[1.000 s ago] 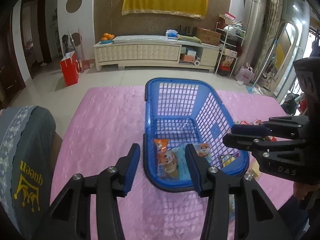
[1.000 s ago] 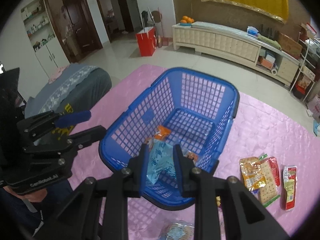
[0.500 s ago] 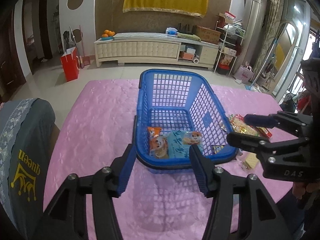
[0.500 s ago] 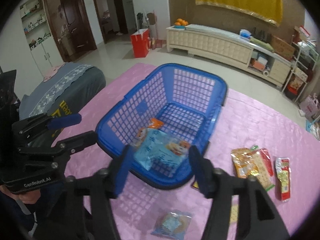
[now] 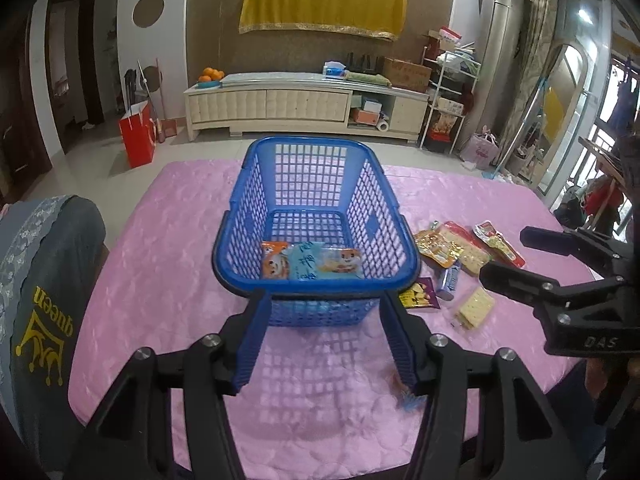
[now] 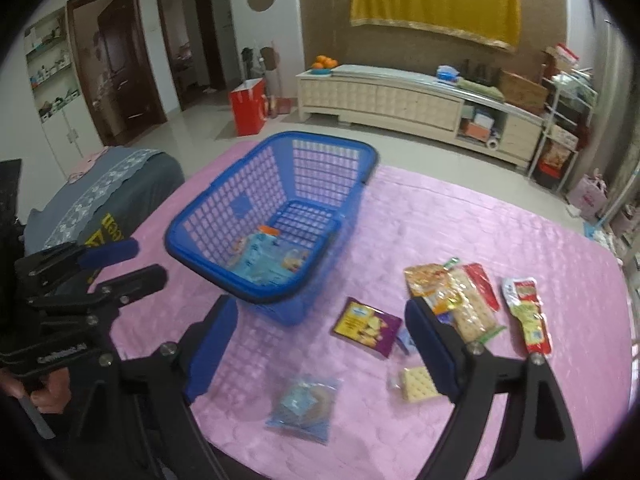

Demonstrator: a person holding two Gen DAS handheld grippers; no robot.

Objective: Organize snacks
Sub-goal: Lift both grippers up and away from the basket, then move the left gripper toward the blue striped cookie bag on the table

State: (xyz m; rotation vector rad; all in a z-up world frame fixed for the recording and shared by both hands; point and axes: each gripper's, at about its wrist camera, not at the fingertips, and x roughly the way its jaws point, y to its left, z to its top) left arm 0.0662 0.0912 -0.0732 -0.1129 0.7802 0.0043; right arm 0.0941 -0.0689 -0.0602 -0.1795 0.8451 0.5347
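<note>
The blue plastic basket [image 5: 316, 216] stands on the pink quilted cover [image 5: 172, 240]. Inside it, against the near wall, lie an orange snack packet [image 5: 274, 265] and a light-blue snack packet [image 5: 326, 265], side by side and touching.

The left gripper [image 5: 324, 344] hangs before the near wall of the basket; its jaws are opening and hold nothing. The right gripper [image 6: 320, 348] hangs over the cover to the right of the basket; its jaws are opening wide, and nothing is between them.

Left wrist view only: both packets in the basket appear sharp, with a cartoon animal printed on each. The right wrist view blurs them.

Right wrist view only: a clear blue-labelled packet [image 6: 302, 406] lies on the cover nearest the camera. A purple packet [image 6: 366, 326], a cracker pack [image 6: 420, 384], a yellow-orange packet [image 6: 430, 282] and a red-edged sachet [image 6: 528, 316] lie to the right of the basket. A hand [image 6: 44, 394] holds the left gripper's handle at the left edge.
</note>
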